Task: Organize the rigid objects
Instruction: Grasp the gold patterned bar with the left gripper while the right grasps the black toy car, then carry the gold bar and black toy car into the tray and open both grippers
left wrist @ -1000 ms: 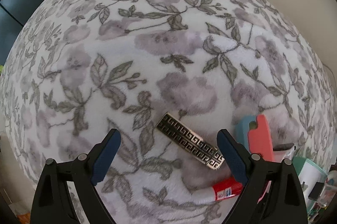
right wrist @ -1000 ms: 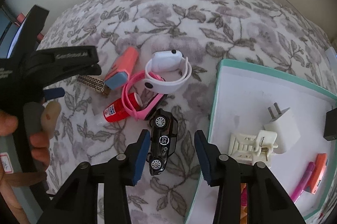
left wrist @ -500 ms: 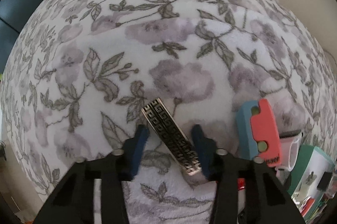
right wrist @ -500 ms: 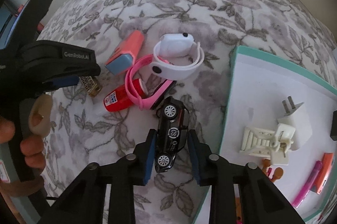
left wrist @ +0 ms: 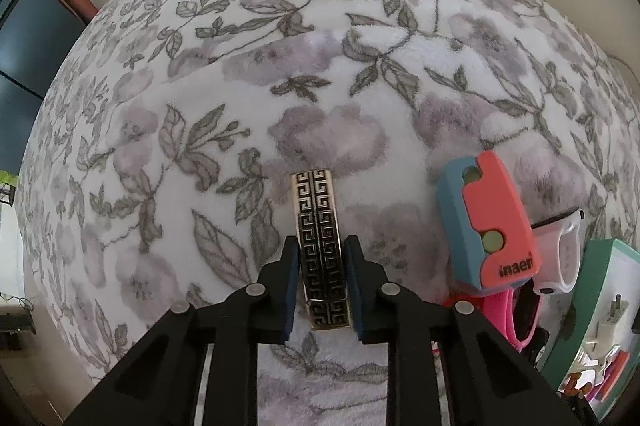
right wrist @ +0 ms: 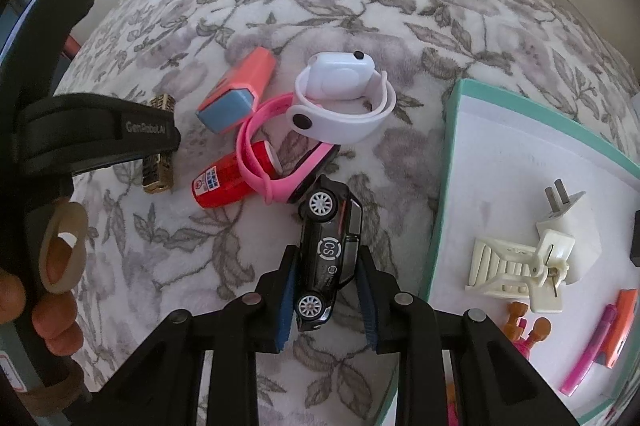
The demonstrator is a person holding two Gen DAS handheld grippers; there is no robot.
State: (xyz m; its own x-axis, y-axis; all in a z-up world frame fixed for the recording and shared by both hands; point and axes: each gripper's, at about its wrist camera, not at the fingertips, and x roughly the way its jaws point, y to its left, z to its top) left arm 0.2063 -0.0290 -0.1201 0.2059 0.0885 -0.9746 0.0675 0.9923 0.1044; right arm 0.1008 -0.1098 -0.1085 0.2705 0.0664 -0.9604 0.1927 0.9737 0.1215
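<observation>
Both grippers have just been closing: the left gripper (left wrist: 322, 280) now clamps the patterned gold bar (left wrist: 320, 226), which has swung lengthwise between the pads, while the right gripper (right wrist: 326, 300) pinches the black toy car (right wrist: 328, 254) by its roof and underside. Each grip sits low, presumably to lift cleanly off the soft floral blanket (left wrist: 280, 85). Bar and car lie near the blanket's middle, beside the teal-rimmed tray (right wrist: 452, 161). The bar is flat, shiny, with a black key pattern.

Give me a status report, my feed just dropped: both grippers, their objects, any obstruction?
Left gripper shut on patterned gold bar. Right gripper shut on black toy car. Pink band touches car's nose; teal-rimmed box close right.
</observation>
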